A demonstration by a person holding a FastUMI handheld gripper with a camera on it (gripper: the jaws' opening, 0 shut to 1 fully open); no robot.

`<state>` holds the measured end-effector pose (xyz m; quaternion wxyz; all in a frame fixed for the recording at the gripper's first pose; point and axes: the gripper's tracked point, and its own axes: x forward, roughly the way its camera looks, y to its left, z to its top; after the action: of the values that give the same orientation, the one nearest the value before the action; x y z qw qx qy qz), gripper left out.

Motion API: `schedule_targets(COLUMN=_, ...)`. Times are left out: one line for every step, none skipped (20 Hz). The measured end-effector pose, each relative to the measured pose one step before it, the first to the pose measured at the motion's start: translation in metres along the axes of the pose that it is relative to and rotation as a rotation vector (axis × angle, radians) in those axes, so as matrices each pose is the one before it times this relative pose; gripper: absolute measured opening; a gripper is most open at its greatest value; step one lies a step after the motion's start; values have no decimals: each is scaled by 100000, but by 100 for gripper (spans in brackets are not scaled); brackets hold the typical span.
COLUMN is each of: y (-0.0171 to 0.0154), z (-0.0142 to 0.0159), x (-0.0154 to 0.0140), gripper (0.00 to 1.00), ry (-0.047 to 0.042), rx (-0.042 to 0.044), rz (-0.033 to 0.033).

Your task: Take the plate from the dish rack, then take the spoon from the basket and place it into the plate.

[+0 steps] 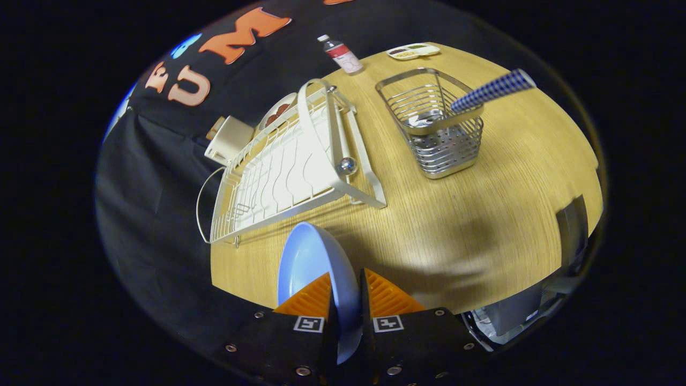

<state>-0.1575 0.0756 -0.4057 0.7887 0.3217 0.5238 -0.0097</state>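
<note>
Your gripper (345, 300) is clamped on the plate (313, 262), which stands on edge between the two fingers, its rim gripped and its blue face turned left. It hangs clear of the dish rack (289, 166), which lies just beyond it to the far left on the worktop (482, 225). Bare worktop lies just ahead and to the right, so judge that as your set-down spot. The spoon (490, 90) is far and right of you, in the basket (434, 128), its handle leaning out over the right rim, long axis running up and to the right.
</note>
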Motion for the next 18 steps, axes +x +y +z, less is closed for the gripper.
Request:
schedule_targets(y=-128, z=-113, x=237, gripper=19, ry=-108, rx=3044, rz=-283)
schedule_targets(y=12, z=152, x=192, gripper=19, ry=-866, rx=475, rz=-689)
schedule_targets(y=99, z=162, x=216, gripper=21, ry=-1283, rx=-1354, rz=-252)
schedule_targets(y=10, z=219, x=296, gripper=22, ry=-1736, rx=-2100, rz=-1568)
schedule_targets(y=-108, z=192, x=434, gripper=24, ry=-2073, rx=-2490, rz=-2278)
schedule_targets(y=-224, z=99, x=560, gripper=26, ry=-1991, rx=-2145, rz=-2774)
schedule_targets(y=-45, z=14, x=619, gripper=31, ry=-1135, rx=-1231, rz=-2112)
schedule_targets(y=-92, z=-180, x=454, gripper=33, ry=-250, rx=-1846, rz=-2651)
schedule_targets(y=-308, z=29, x=464, gripper=33, ry=-329, rx=-2808, rz=-2739)
schedule_targets(y=290, z=315, x=41, gripper=31, ry=-1031, rx=-1989, rz=-122)
schedule_targets(y=75, z=342, x=-194, gripper=28, ry=-1049, rx=-998, rz=-295)
schedule_targets(y=-46, z=261, x=89, gripper=29, ry=-894, rx=-672, rz=-444)
schedule_targets(y=-47, z=394, x=-245, gripper=33, ry=-1231, rx=-850, rz=-144)
schedule_targets(y=-120, z=365, x=-349, gripper=35, ry=-1471, rx=-1486, rz=-510)
schedule_targets(y=-206, z=529, x=-434, gripper=40, ry=-1819, rx=-1661, rz=-386)
schedule_targets(y=-141, z=476, x=-438, gripper=42, ry=-1728, rx=-1672, rz=193)
schedule_targets(y=-366, z=549, x=-544, gripper=48, ry=-1841, rx=-1574, rz=-503)
schedule_targets(y=-391, z=352, x=-444, gripper=51, ry=-1102, rx=-1899, rz=-422)
